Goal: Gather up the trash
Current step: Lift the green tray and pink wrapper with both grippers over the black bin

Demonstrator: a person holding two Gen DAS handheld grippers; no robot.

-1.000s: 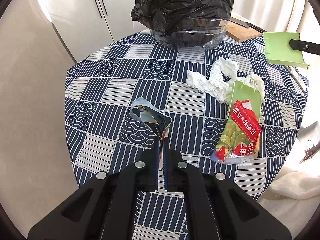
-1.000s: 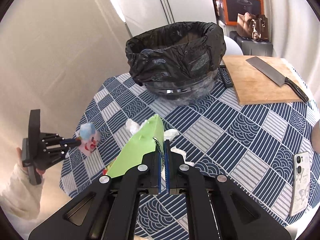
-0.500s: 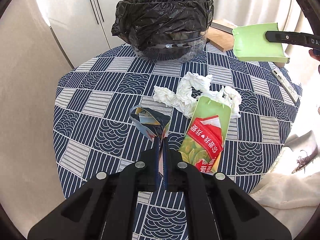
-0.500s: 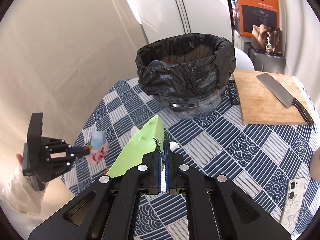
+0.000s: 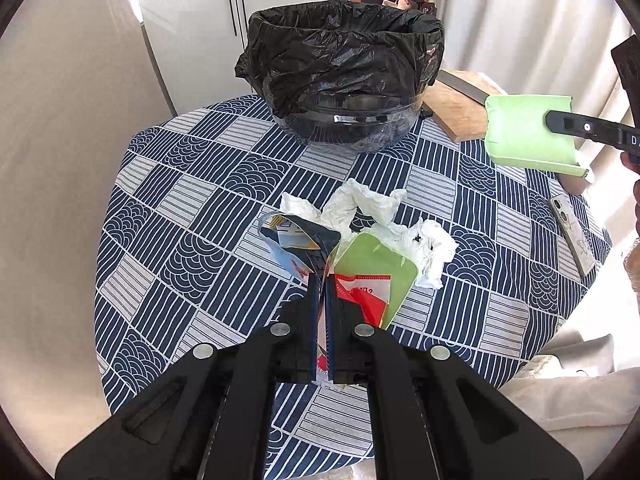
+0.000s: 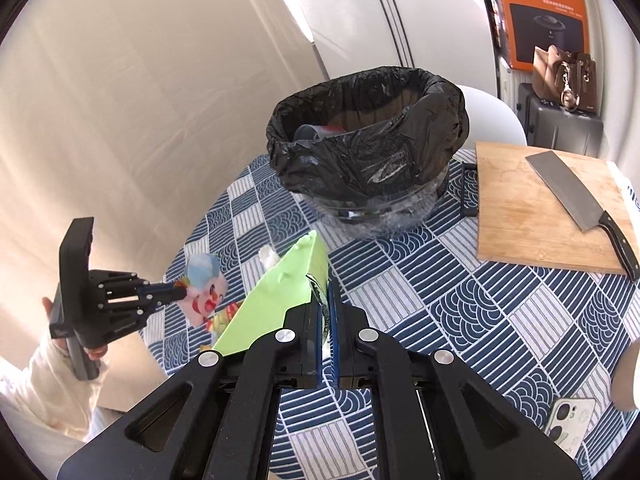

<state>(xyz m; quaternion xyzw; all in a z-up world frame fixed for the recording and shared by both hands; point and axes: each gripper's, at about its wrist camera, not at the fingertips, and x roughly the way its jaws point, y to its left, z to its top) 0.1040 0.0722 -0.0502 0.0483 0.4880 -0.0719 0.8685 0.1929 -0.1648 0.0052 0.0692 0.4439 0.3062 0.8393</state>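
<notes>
My left gripper (image 5: pixel 320 280) is shut on a crumpled blue wrapper (image 5: pixel 298 240) with a clown print, held above the table. The same left gripper (image 6: pixel 180 292) and clown wrapper (image 6: pixel 204 288) show at the left of the right wrist view. My right gripper (image 6: pixel 327 292) is shut on a flat light-green packet (image 6: pixel 280 292), which also appears as the green packet (image 5: pixel 528 136) at the right of the left wrist view. A bin lined with a black bag (image 5: pixel 344 80) stands at the table's far side, its mouth open (image 6: pixel 368 120). Crumpled white tissue (image 5: pixel 376 208) and a green packet with a red label (image 5: pixel 376 276) lie on the tablecloth.
The round table (image 5: pixel 180 208) has a blue patterned cloth. A wooden cutting board (image 6: pixel 532 208) with a cleaver (image 6: pixel 576 196) lies right of the bin. A phone (image 6: pixel 568 420) rests near the right edge. A person's sleeve (image 6: pixel 44 380) shows at the left.
Both grippers have risen and moved toward the bin with their loads still held. The tissue and red-labelled packet on the table now sit nearer under the left gripper.
</notes>
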